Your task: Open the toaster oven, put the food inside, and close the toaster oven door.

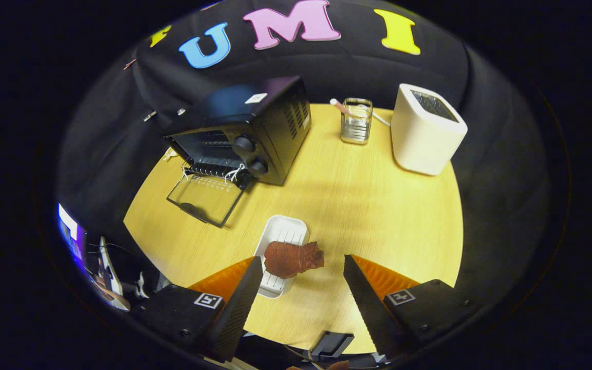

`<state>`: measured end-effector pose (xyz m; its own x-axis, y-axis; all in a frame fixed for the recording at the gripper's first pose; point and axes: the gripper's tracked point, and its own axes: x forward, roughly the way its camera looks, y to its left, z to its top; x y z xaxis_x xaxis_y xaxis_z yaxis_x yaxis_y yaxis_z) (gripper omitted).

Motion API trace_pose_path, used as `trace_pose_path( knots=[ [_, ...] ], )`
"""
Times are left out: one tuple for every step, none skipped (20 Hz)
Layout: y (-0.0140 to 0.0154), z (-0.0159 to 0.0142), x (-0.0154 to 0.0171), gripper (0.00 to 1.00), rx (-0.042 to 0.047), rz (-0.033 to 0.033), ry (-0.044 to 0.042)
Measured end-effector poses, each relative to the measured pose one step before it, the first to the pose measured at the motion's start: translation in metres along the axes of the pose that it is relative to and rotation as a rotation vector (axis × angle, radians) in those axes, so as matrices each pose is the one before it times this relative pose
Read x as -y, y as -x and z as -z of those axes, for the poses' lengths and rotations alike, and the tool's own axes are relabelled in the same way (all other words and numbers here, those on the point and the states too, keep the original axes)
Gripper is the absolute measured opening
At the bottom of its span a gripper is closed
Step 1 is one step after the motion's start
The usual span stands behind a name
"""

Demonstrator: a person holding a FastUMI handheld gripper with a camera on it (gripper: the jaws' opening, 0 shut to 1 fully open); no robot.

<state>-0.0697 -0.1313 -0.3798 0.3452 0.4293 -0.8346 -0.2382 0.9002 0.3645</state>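
The black toaster oven (255, 131) stands at the far left of the round wooden table (357, 205). Its glass door (205, 198) lies folded down flat in front of it, showing the rack inside. A reddish-brown piece of food (292, 258) rests on the near end of a white ribbed tray (283, 234), hanging over the tray's right side. My gripper (303, 264) hovers above the table, open, with the food lying between the fingertips (255, 270), closer to the left one. Neither finger touches it.
A white pop-up toaster (424, 128) stands at the far right of the table. A small wire-and-glass holder (356, 121) with a stick in it sits between the two appliances. Bare tabletop stretches between the tray and the oven door.
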Motion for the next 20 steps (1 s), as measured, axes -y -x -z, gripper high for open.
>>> trace_pose_path(
  knots=[
    [-0.00574,0.00384,0.00291,0.99,-0.02172,-0.02755,-0.00986],
    [-0.00572,0.00342,0.00168,0.99,-0.02274,-0.02592,-0.01295],
    [-0.0068,0.00476,-0.00031,0.99,-0.02623,-0.03163,-0.02086],
    [-0.00572,0.0047,-0.00293,0.99,-0.02792,-0.03794,-0.02671],
    [-0.00625,0.00312,-0.00232,0.99,-0.02463,-0.03623,-0.02445],
    [-0.00741,0.00278,0.00038,0.98,-0.01842,-0.02206,-0.01967],
    [-0.00546,0.00215,0.00326,0.97,-0.01618,-0.01201,-0.01722],
    [-0.00543,-0.0019,0.00163,0.96,-0.0016,-0.01967,-0.02293],
    [-0.00261,-0.00395,-0.00061,0.95,0.01026,-0.02166,-0.03324],
    [-0.00265,-0.00686,-0.00088,0.87,0.01598,-0.01898,-0.03624],
    [-0.00097,-0.00526,0.00231,0.78,0.01562,-0.00699,-0.02192],
    [-0.00221,-0.00581,0.00177,0.68,0.01475,-0.00504,-0.01257],
    [-0.00015,0.00118,-0.00144,0.6,-0.01221,-0.0159,-0.00593],
    [0.00112,0.00426,0.00368,0.45,-0.02659,0.00562,0.00317],
    [0.00197,0.00193,0.00147,0.34,-0.00732,-0.01166,0.00367],
    [0.00135,-0.00036,-0.00111,0.23,-0.01197,-0.00476,-0.01254],
    [0.0005,-0.00028,-0.00347,0.21,0.00785,-0.00191,-0.0104],
    [0.00077,-0.00177,-0.00143,0.15,0.01921,0.01792,-0.00205],
    [0.00735,-0.00058,-0.00036,0.15,0.0199,0.01737,0.00544],
    [0.00411,-0.00365,-0.00197,0.15,0.02577,0.01773,0.00216]
  ],
)
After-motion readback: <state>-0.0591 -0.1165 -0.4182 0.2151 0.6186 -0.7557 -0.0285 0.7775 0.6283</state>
